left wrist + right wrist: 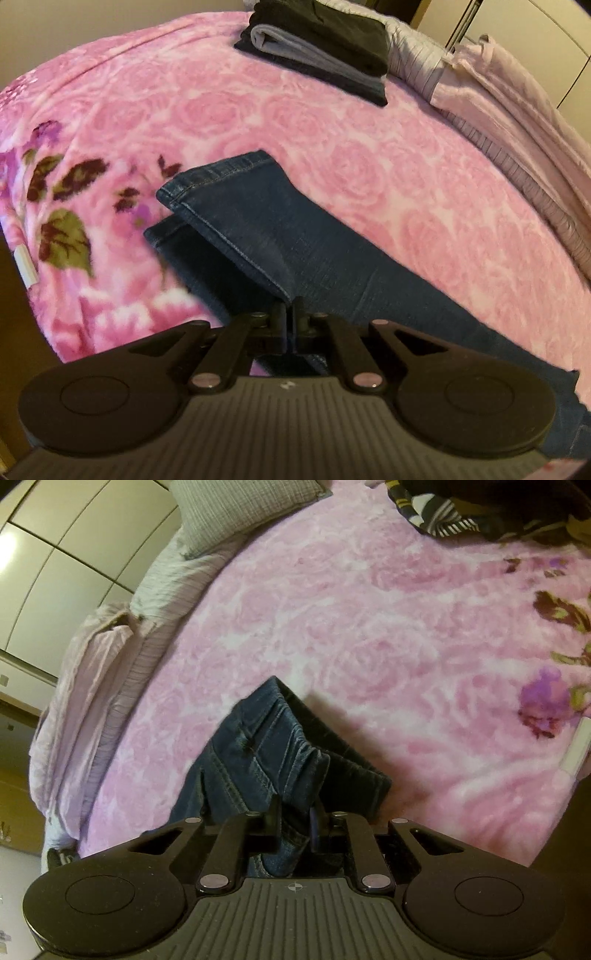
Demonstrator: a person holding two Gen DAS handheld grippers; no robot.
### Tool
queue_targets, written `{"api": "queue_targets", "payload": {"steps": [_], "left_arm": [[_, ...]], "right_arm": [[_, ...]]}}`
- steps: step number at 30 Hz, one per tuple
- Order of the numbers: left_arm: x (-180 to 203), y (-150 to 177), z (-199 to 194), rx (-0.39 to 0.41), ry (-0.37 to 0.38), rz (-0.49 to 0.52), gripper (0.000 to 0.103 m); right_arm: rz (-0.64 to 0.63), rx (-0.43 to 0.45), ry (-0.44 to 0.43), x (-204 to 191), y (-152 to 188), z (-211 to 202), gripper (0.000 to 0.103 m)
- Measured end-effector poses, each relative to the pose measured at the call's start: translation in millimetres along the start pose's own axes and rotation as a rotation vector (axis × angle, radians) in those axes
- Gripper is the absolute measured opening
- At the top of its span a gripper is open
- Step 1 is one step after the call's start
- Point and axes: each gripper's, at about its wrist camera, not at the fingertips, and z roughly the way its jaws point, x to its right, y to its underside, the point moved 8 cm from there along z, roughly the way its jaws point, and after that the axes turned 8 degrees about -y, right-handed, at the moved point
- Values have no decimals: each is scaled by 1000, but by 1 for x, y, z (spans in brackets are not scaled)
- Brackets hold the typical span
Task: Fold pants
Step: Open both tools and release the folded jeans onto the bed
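Dark blue jeans (258, 229) outstretched on bed

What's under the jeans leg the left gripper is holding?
Under the upper jeans leg pinched by the left gripper lies the other jeans leg, its hem poking out on the left, on the pink floral blanket. How far the lower leg runs underneath is covered.

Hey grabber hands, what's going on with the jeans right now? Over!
Left gripper shut on jeans leg edge. Right gripper shut on waistband. Jeans half lifted off pink blanket. Folded clothes stack well clear.
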Motion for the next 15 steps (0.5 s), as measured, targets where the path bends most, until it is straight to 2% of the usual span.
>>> {"api": "queue_targets", "payload": {"steps": [3,6,8,9,12,15], "left_arm": [[0,14,21,-49,-75,36,7],[12,15,24,-33,-139,71,7],[16,14,19,-37,-149,95,15],[16,14,13,-38,-157,103,17],[16,8,-11,0,-181,108,17],[45,1,-28,26,-129,167,18]], "right_arm": [[-35,-44,75,17,10,20,11],[-24,-47,105,25,13,28,23],[-45,-91,123,22,11,24,42],[-76,-104,144,21,10,20,43],[-203,-99,194,16,-3,0,45],[-300,-50,172,7,-24,-9,54]]}}
